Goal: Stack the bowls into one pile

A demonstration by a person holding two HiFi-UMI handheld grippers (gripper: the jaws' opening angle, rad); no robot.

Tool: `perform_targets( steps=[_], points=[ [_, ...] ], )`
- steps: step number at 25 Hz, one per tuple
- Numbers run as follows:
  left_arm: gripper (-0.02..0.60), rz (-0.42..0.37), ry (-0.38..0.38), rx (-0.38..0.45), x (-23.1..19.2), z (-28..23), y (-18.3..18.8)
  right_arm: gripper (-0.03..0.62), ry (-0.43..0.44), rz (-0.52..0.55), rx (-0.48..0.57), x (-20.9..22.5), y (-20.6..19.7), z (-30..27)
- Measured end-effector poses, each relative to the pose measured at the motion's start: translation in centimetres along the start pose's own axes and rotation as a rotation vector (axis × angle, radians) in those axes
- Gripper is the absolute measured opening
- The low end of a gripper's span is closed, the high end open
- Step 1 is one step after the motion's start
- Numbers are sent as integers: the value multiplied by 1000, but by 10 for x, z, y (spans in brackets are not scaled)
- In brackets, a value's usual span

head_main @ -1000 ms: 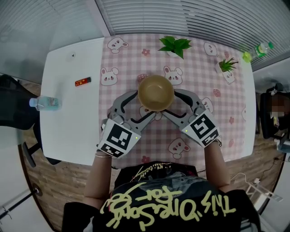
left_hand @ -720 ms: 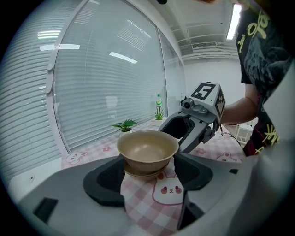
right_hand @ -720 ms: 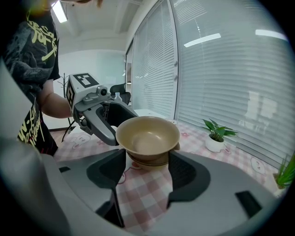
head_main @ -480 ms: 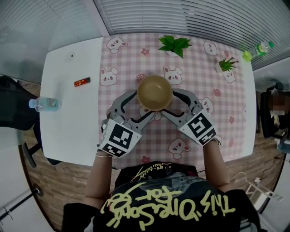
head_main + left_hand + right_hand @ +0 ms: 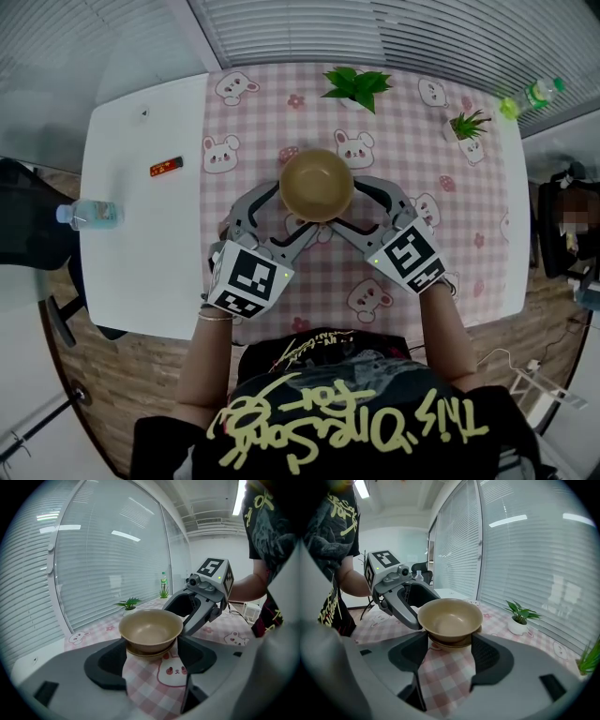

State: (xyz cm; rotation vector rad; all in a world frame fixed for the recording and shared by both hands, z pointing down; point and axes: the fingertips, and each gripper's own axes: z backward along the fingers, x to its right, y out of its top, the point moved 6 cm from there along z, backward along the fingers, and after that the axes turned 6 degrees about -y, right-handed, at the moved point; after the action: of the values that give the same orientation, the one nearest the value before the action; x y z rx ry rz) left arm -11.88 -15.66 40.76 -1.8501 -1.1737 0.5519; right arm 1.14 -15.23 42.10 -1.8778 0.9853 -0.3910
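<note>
A tan bowl sits nested on at least one more bowl at the middle of the pink checked cloth. In the left gripper view the pile stands on the cloth right at the jaw tips. My left gripper comes at it from the lower left, my right gripper from the lower right. Both hold their jaws wide, one finger beside the pile and one in front of it. I cannot tell whether any pad touches a bowl. The right gripper view shows the pile with the left gripper behind it.
Two small potted plants stand at the cloth's far edge. A water bottle lies at the left edge of the white table, with a small red item nearby. A green bottle stands far right.
</note>
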Motion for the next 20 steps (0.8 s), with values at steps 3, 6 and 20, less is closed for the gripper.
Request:
perform_targets(
  steps=[3, 6, 20],
  points=[
    [341, -5, 2, -13, 0, -1, 0, 293, -4, 8, -12, 0, 0, 0],
    [341, -3, 5, -17, 0, -2, -1, 293, -9, 16, -17, 0, 0, 1],
    [342, 23, 21, -41, -1, -5, -5, 293, -21, 27, -33, -1, 1, 1]
  ],
)
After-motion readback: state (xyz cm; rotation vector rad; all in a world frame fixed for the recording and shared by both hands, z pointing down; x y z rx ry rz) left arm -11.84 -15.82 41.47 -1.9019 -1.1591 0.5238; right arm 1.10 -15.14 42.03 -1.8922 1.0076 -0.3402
